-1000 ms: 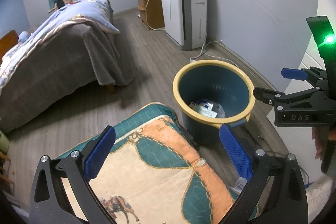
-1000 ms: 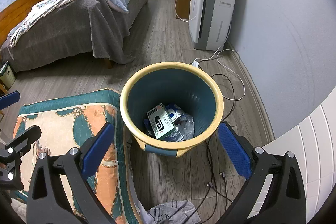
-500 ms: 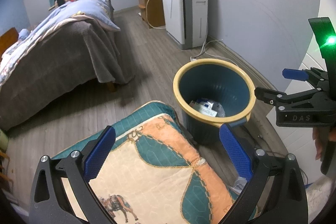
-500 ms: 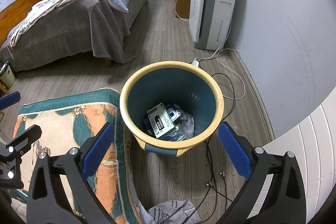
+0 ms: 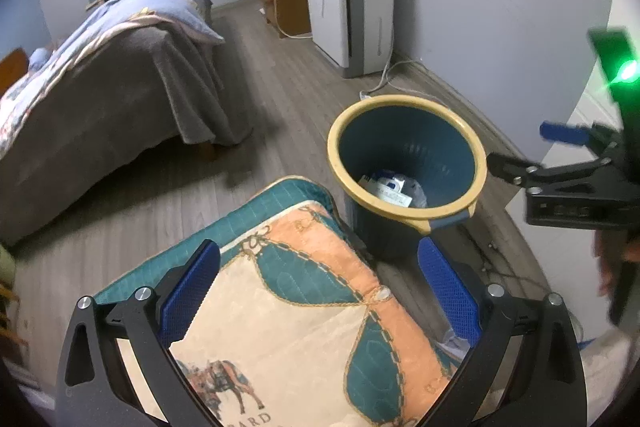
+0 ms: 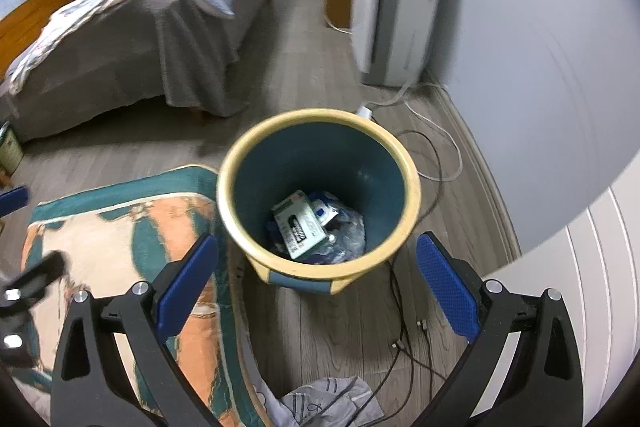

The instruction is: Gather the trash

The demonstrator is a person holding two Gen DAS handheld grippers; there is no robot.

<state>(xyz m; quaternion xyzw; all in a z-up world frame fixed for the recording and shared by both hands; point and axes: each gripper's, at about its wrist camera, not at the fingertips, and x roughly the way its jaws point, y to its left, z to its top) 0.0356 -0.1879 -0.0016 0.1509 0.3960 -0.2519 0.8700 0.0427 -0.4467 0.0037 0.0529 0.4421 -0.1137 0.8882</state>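
Note:
A blue trash bin with a yellow rim [image 5: 406, 215] [image 6: 320, 277] stands on the wood floor by the wall. Inside it lie a green-and-white carton [image 6: 300, 225] and crumpled plastic wrappers [image 6: 344, 235]. My left gripper [image 5: 318, 287] is open and empty, hovering over a patterned mat, left of the bin. My right gripper [image 6: 316, 283] is open and empty, above the bin's near rim; it also shows at the right of the left wrist view [image 5: 560, 163]. A crumpled pale wrapper [image 6: 328, 403] lies on the floor below the right gripper.
A teal, orange and cream mat [image 5: 296, 315] [image 6: 116, 247] lies left of the bin. A bed with grey cover [image 5: 100, 99] is at the left. A white air purifier [image 5: 352, 7] and wooden cabinet stand by the wall. Cables [image 6: 420, 339] trail on the floor.
Both grippers have shifted slightly, so the bin sits a little lower and more central in the right wrist view. Both stay open and empty. The bin's contents are unchanged.

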